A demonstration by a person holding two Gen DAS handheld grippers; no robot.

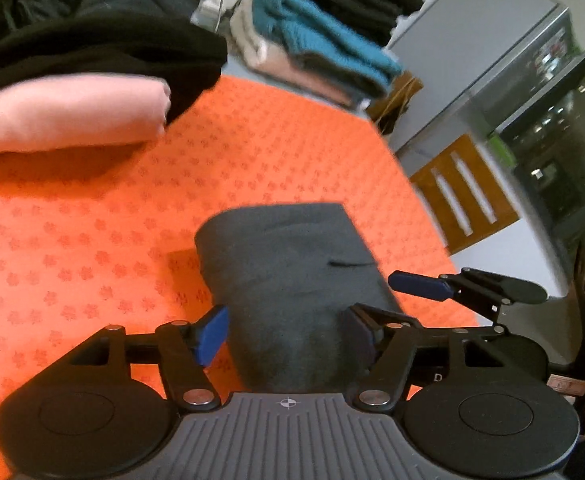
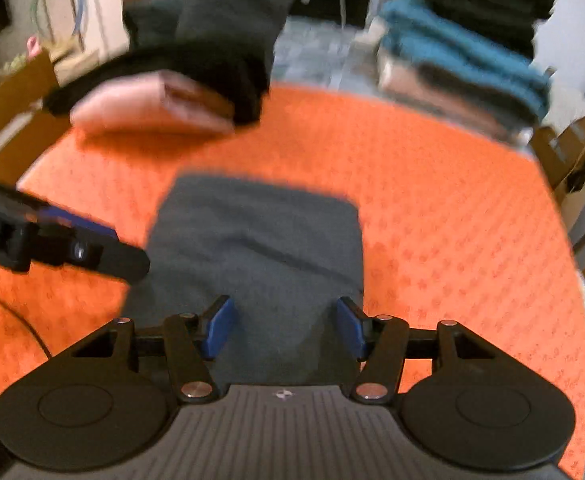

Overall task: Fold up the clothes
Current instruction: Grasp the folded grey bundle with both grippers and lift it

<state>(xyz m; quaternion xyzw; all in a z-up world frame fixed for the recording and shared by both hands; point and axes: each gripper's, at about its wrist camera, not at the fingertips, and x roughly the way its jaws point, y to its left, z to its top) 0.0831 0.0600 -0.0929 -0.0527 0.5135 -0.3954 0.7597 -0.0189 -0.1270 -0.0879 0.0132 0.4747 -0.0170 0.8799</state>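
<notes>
Pink garment: far left on the table, folded, under loose black clothes; well apart from the work.
Left hand-held gripper: released; its blue pads stand either side of the grey garment's near end without pressing it. No cloth is pinched.
Grey garment: the task's thing, folded into a thick rectangle in the middle of the orange table, its near end between both sets of jaws.
Right hand-held gripper: also released, pads apart over the same near edge, nothing clamped. In the left wrist view it shows just right of the garment.
Stack: far right, folded teal, black and pale clothes piled near the table's back edge.
Stage, as I judge it: the grey piece looks folded and let go.
Risk 1: the two hand-held grippers sit close together over one edge; closing or swinging either could knock the other.
Risk 2: a pad dragging on the thick fold while pulling away could flip the top layer open.
Risk 3: both views are blurred, so a hasty grasp may catch one layer only.
</notes>
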